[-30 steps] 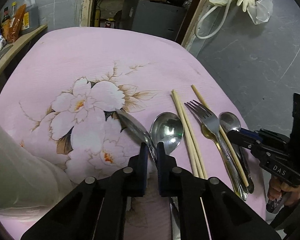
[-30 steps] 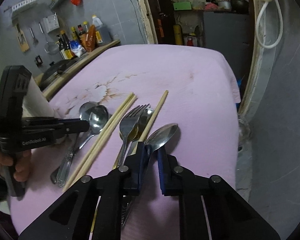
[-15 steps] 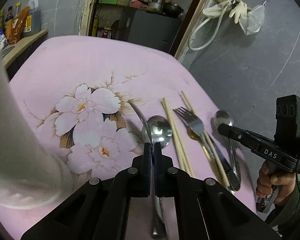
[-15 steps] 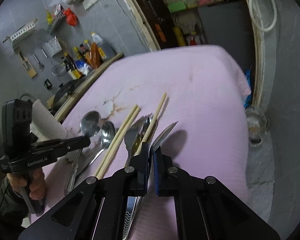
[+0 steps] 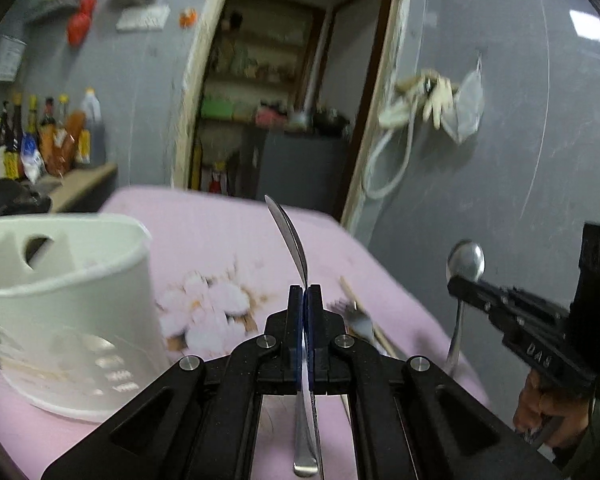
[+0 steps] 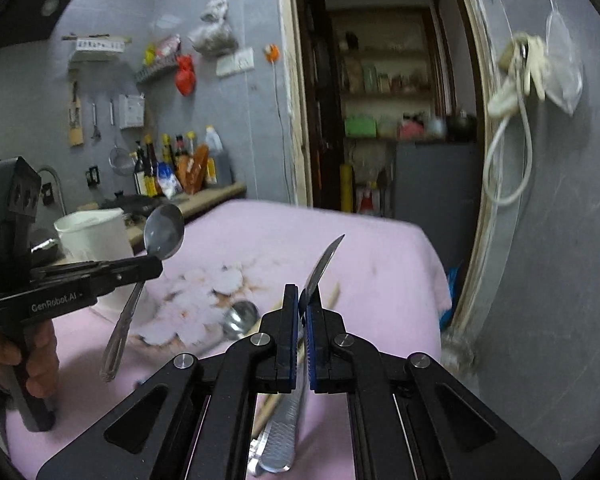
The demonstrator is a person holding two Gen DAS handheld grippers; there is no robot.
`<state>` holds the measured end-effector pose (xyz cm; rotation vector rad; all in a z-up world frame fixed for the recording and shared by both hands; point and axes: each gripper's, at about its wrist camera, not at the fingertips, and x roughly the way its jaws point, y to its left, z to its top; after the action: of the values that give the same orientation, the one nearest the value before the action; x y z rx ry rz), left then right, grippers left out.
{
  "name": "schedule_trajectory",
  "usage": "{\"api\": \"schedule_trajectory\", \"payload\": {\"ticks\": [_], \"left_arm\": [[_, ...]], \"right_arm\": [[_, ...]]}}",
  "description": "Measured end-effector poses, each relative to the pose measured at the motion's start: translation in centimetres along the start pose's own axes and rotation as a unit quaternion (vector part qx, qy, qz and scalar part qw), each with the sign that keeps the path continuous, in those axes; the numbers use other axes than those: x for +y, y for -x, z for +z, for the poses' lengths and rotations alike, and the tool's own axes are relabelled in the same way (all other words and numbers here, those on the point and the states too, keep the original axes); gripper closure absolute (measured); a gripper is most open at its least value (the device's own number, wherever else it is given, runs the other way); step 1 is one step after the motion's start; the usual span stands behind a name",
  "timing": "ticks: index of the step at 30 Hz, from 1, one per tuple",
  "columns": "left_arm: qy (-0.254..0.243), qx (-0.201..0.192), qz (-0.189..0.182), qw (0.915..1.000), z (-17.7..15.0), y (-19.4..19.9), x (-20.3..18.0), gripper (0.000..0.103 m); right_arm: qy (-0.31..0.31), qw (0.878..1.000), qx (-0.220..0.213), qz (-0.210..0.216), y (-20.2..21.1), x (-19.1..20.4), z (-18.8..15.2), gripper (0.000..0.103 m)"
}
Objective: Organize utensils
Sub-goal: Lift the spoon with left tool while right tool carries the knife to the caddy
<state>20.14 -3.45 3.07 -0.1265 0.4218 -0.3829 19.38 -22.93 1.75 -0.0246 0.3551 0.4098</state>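
My left gripper [image 5: 305, 296] is shut on a steel spoon [image 5: 290, 236], held edge-on and lifted above the pink cloth; the same spoon [image 6: 164, 232] shows in the right wrist view, bowl up. My right gripper [image 6: 303, 300] is shut on a second spoon [image 6: 324, 260], also raised; it shows in the left wrist view [image 5: 465, 258]. A white utensil holder [image 5: 68, 300] stands at the left on the cloth. A fork [image 5: 356, 316], chopsticks [image 5: 374, 330] and another spoon [image 6: 240, 316] lie on the cloth.
The table carries a pink flowered cloth [image 5: 220, 220]. Sauce bottles [image 5: 48, 140] stand on a counter at the back left. A doorway [image 6: 384, 100] opens behind the table. A grey wall with a hanging hose [image 5: 404, 140] is on the right.
Both grippers have lifted their spoons off the cloth and tilted up, so the views now face the room. The white holder has come into view at the left.
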Motion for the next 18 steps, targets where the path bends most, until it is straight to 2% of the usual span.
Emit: {"api": "schedule_trajectory", "payload": {"ticks": [6, 12, 18], "left_arm": [[0.014, -0.068, 0.019, 0.9974, 2.3, 2.6, 1.5, 0.103], [0.019, -0.111, 0.052, 0.9923, 4.2, 5.7, 4.7, 0.103], [0.038, -0.156, 0.092, 0.9827, 6.5, 9.1, 10.4, 0.103]], "right_arm": [[0.006, 0.999, -0.043, 0.012, 0.2, 1.9, 2.1, 0.101], [0.029, 0.995, -0.092, 0.035, -0.1, 5.2, 5.0, 0.101], [0.034, 0.986, -0.133, 0.091, -2.2, 9.2, 8.4, 0.101]]}}
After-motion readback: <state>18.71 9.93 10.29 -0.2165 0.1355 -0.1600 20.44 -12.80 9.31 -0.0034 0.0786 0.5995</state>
